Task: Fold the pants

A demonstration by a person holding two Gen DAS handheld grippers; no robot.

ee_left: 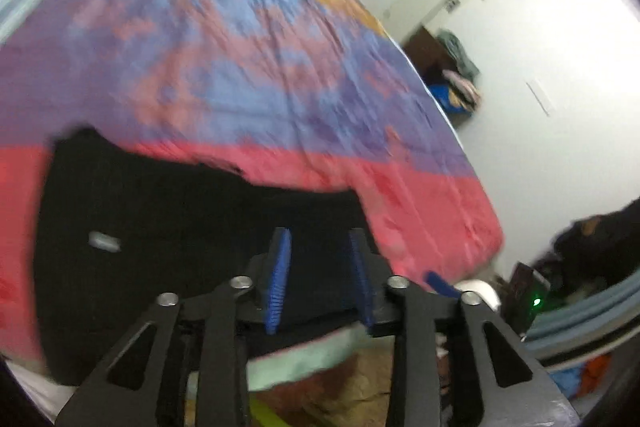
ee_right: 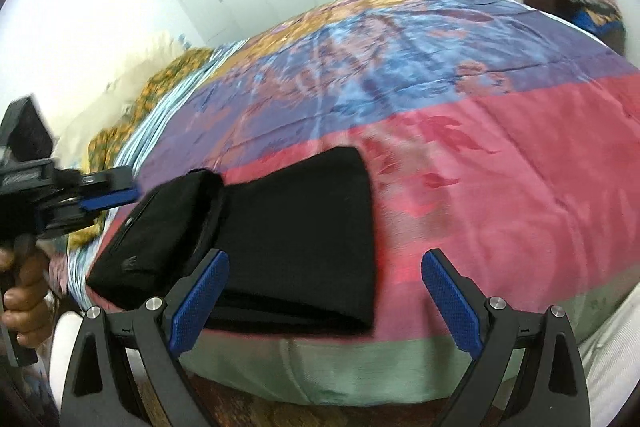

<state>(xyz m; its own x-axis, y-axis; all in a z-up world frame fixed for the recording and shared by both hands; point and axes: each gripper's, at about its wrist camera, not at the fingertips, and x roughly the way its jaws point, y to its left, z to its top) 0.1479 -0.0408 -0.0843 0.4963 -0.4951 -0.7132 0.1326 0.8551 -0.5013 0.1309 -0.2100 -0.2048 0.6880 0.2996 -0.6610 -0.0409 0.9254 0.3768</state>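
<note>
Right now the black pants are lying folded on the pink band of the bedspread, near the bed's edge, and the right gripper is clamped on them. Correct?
Not quite. The right gripper is not clamped: in the right wrist view its jaws stand wide apart, empty, above the near edge of the black pants. The rest holds: the pants lie folded on the pink band of the bedspread, near the bed's edge.

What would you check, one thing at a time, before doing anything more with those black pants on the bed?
1. Black pants lie folded on the bedspread: ok.
2. Folded end at the left lies flat: not ok, it bulges up.
3. Right gripper open, nothing between its blue pads: ok.
4. Left gripper free of cloth: ok, pads apart with nothing between.
5. Pants clear of the bed's near edge: ok, though close.
6. Layers underneath smooth: cannot tell, hidden.
</note>
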